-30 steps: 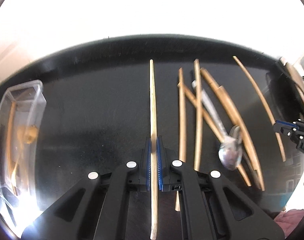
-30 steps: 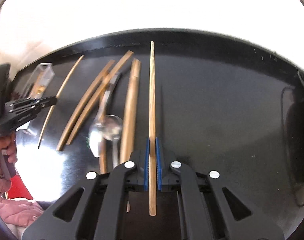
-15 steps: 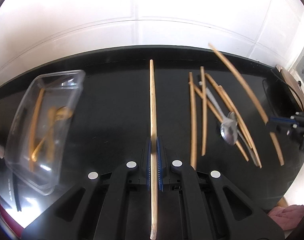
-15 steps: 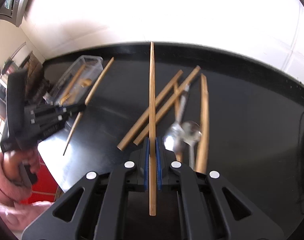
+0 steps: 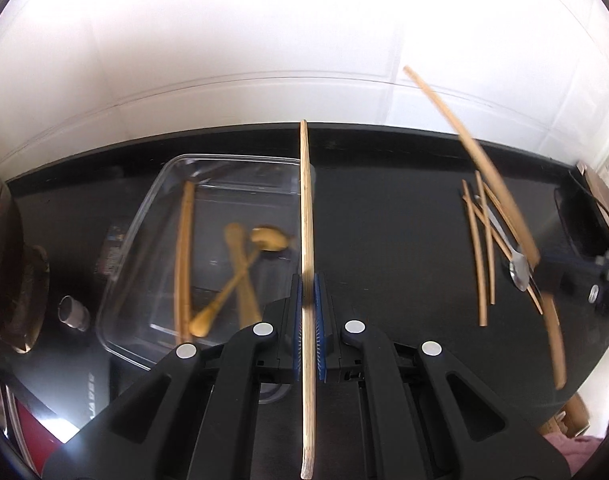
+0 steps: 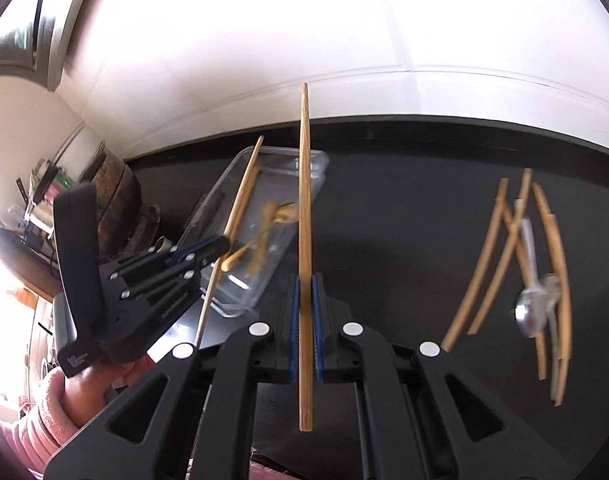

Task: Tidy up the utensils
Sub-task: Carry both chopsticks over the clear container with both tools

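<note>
The left gripper (image 5: 308, 288) is clenched on a wooden chopstick (image 5: 306, 208), which runs straight out between the blue pads toward the far edge of the black worktop (image 5: 384, 208). The right gripper (image 6: 303, 292) likewise clamps a second chopstick (image 6: 304, 200) held above the worktop. Just left of the left gripper's chopstick sits a clear plastic container (image 5: 152, 216), near the worktop's far left, holding wooden spoons (image 5: 240, 264) and another chopstick (image 5: 184, 248). Toward the worktop's right edge lies a loose pile of chopsticks (image 6: 488, 264) crossed over metal spoons (image 6: 532, 308).
</note>
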